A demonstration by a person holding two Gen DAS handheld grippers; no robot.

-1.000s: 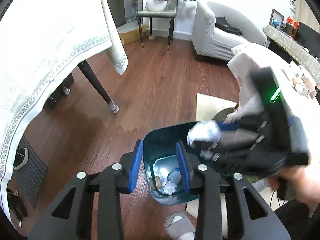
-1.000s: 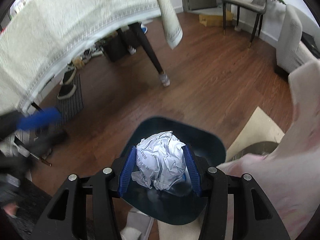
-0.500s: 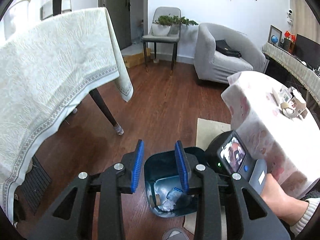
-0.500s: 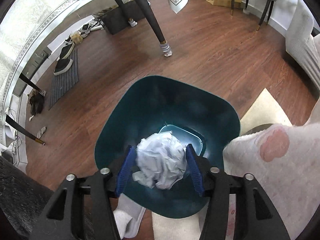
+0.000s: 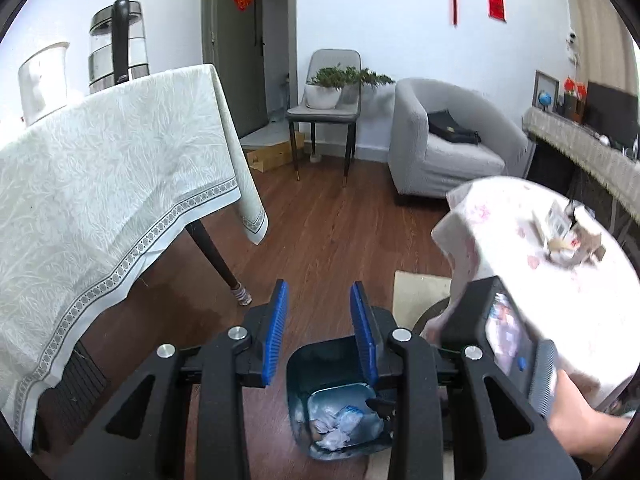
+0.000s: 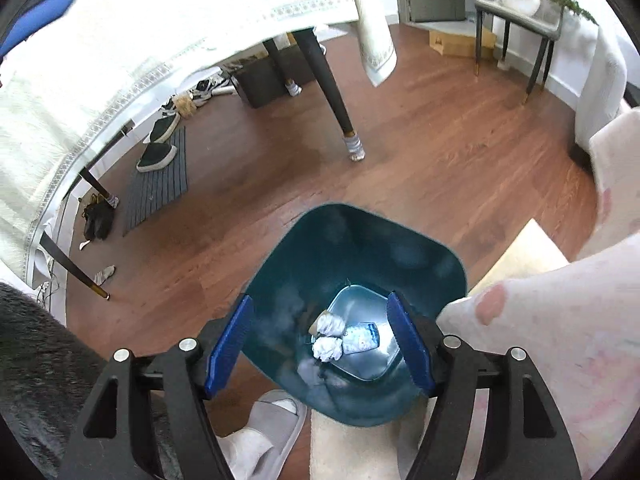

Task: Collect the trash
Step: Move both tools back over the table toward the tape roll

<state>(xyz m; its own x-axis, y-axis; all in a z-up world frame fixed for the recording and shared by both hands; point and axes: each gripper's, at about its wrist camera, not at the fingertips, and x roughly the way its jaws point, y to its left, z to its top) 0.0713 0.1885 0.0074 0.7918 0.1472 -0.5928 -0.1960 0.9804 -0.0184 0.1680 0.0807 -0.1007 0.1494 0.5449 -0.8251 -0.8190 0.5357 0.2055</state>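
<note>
A dark teal trash bin (image 6: 404,248) stands on the wooden floor; it also shows in the left wrist view (image 5: 298,364). Crumpled white paper balls (image 6: 329,336) and a plastic wrapper (image 6: 362,336) lie at its bottom. My right gripper (image 6: 320,344) is open and empty, held directly above the bin's mouth. My left gripper (image 5: 318,332) is open and empty, higher up and above the bin's far rim. The right gripper's body with its screen (image 5: 508,340) shows at the right of the left wrist view.
A table with a white cloth (image 5: 100,184) stands left, with a kettle (image 5: 116,44) on it. A small table with a pink-patterned cloth (image 5: 540,276) and clutter is right. A grey slipper (image 6: 264,436), shoes (image 6: 158,148), a chair (image 5: 328,108) and an armchair (image 5: 444,148) are around.
My right gripper opened and the crumpled paper ball it held dropped into the bin. My left gripper rose and tilted up, so more of the room shows.
</note>
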